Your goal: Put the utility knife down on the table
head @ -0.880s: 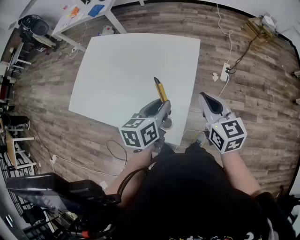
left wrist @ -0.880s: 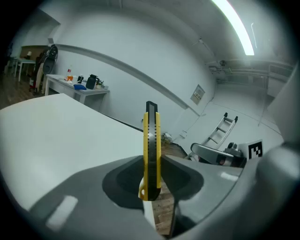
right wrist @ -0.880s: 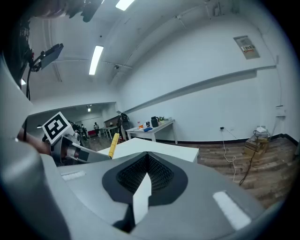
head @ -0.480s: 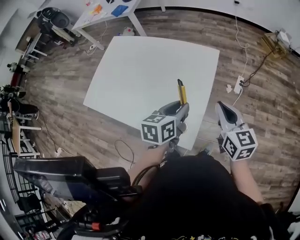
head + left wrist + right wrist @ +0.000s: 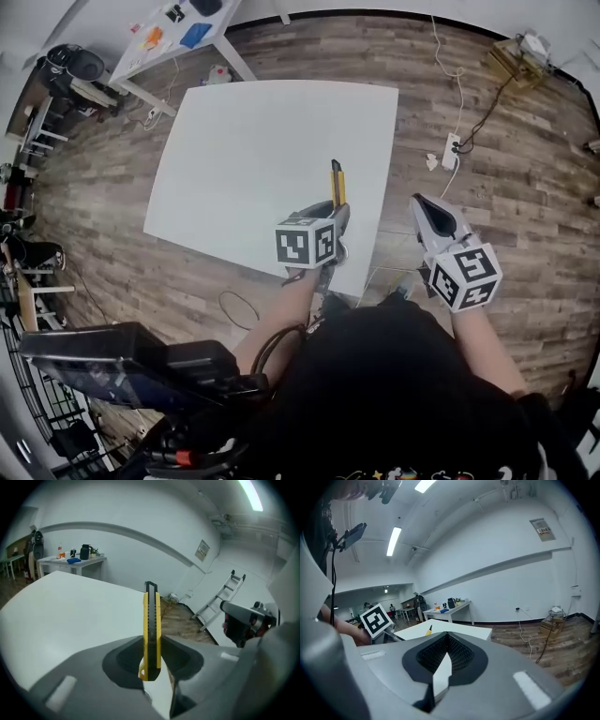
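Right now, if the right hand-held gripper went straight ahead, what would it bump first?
Probably nothing soon: the right hand-held gripper aims over the white table corner, seemingly above its top, toward the far wall. Depth is unclear.

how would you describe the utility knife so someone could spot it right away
Find the big white table on the wooden floor, then the left gripper over its near right edge. The utility knife is clamped between that gripper's jaws, sticking out forward: a slim yellow bar with a black strip, unlike the grey gripper holding it.
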